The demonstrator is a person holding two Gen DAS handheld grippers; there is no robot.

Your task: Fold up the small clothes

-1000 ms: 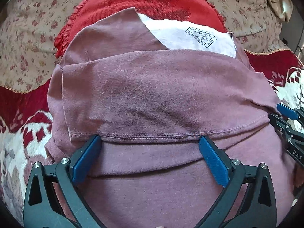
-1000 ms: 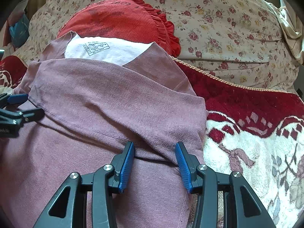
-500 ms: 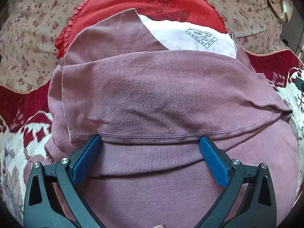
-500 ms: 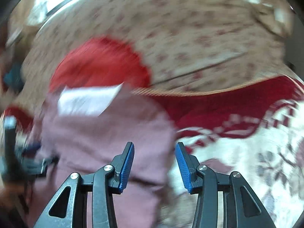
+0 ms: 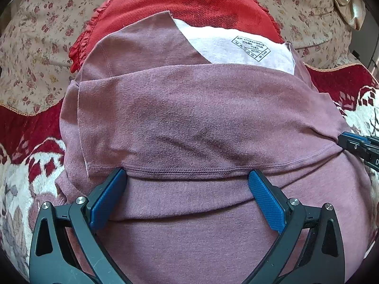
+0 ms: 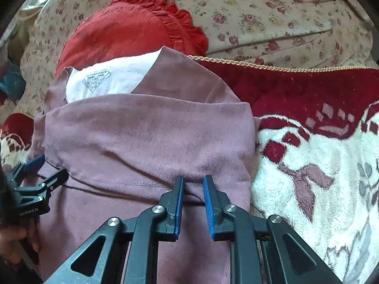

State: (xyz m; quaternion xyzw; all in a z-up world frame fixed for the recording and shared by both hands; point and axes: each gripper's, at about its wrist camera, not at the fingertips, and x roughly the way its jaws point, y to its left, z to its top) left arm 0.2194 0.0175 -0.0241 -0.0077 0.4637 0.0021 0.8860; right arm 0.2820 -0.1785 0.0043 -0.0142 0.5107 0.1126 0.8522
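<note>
Our left gripper (image 5: 187, 182) is spread wide, blue pads resting at the hem of the mauve garment (image 5: 189, 118), gripping nothing. Our right gripper (image 6: 193, 189) is nearly closed w/ a fold of the hem pinched between its pads. Garment lies folded over on the red-and-white blanket (image 6: 319, 165), its top edge reaching the red cushion (image 5: 189, 0); white care label (image 5: 236, 47) showing.

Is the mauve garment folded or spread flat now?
Folded. On the mauve garment a hemmed edge lies doubled over a lower layer, and the white inner panel shows above the fold.
</note>
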